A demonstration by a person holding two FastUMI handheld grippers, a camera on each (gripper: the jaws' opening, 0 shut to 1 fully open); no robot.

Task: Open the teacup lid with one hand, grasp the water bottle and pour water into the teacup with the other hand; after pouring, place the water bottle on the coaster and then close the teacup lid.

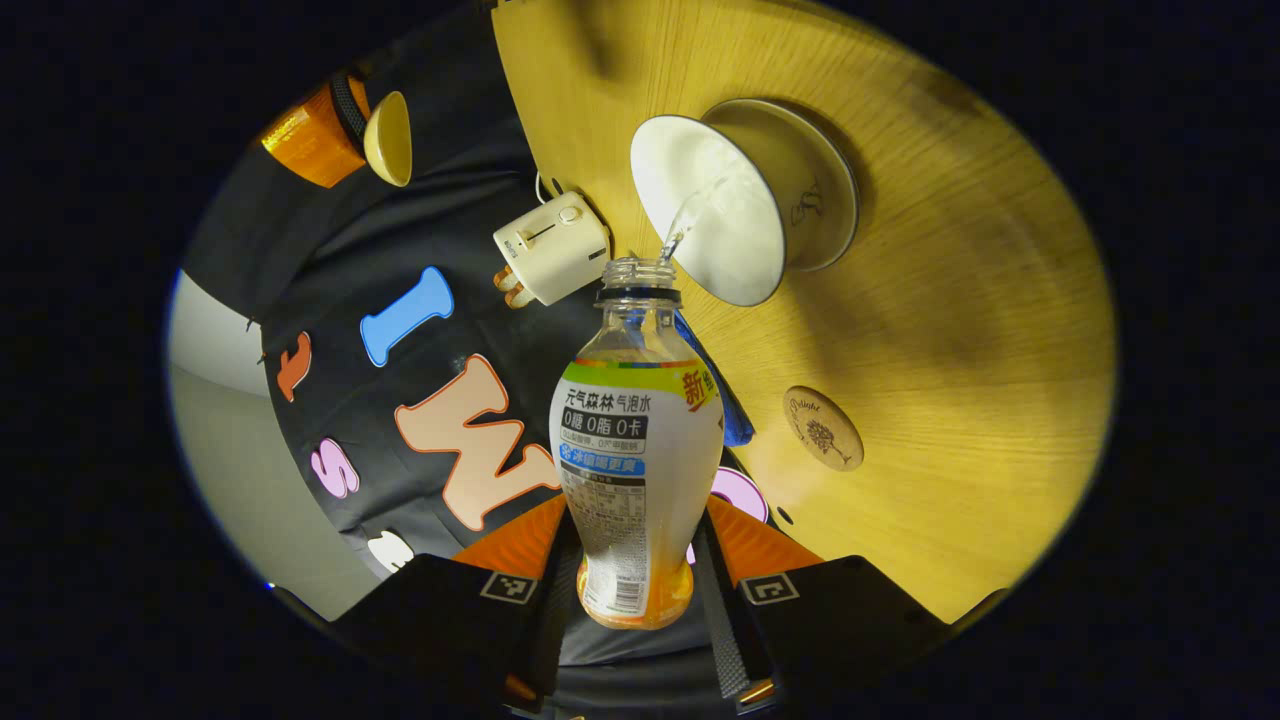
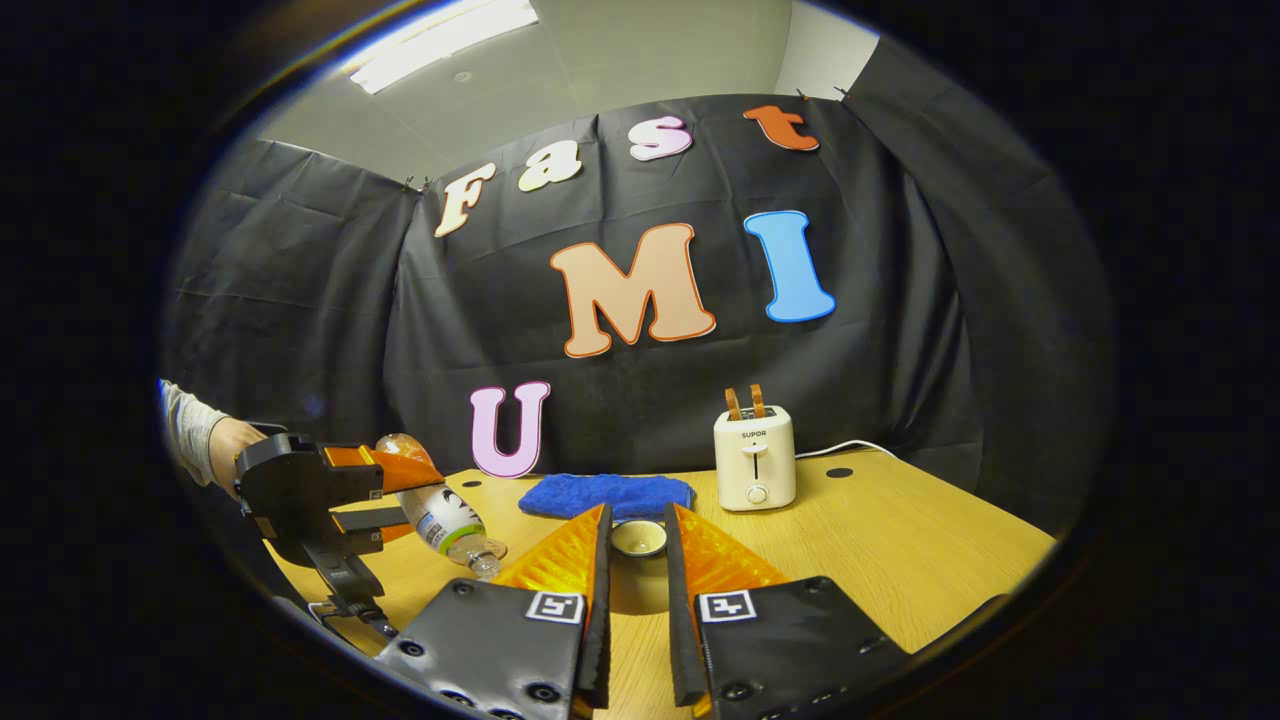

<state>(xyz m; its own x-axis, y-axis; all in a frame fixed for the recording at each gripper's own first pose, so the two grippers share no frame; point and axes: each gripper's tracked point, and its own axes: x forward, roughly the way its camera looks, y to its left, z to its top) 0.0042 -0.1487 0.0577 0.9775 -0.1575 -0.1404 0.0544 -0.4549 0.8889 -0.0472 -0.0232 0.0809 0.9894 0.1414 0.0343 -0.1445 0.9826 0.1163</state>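
Left hand-held gripper (image 1: 640,590) clamping a water bottle (image 1: 636,470) between both fingers, neck tilted toward the open teacup (image 1: 745,200) ahead; a thin stream enters it. Coaster (image 1: 823,428) lies on the counter (image 1: 960,300) just right.

Your water bottle (image 1: 636,440) label reads "元气森林 气泡水", "0糖 0脂 0卡". Toaster (image 2: 755,458) says "SUPOR". Coaster (image 1: 823,428) script is illegible.

Bare table (image 1: 960,300) between teacup (image 1: 745,200), coaster (image 1: 823,428).
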